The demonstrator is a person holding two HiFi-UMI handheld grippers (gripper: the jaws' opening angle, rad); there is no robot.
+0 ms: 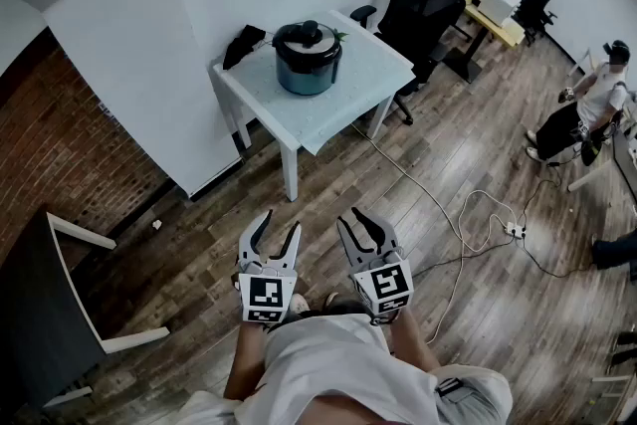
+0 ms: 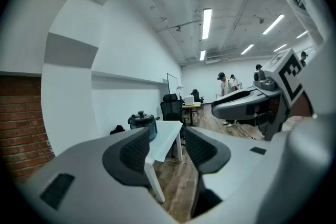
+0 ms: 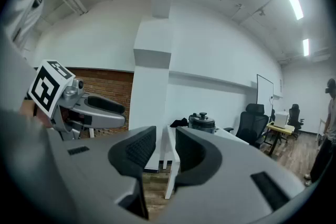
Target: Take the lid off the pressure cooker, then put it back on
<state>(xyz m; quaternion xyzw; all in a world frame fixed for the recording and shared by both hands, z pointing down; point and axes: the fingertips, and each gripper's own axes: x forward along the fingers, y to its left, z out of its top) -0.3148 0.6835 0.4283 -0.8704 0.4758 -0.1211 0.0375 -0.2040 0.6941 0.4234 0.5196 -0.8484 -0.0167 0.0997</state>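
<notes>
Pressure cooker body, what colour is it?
Dark teal cooker, clearest in the head view.

Open office-like workspace — black swivel chairs [image 1: 423, 0], yellow desk [image 1: 495, 21], ceiling strip lights [image 2: 206, 23], cables [image 1: 468, 226] across wood floor [image 1: 199, 264].

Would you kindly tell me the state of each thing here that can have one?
Pressure cooker: upright on the white table, well away from both grippers.
Lid: on the cooker, not lifted.
Left gripper: jaws a little apart, nothing between them.
Right gripper: jaws a little apart, nothing between them.
</notes>
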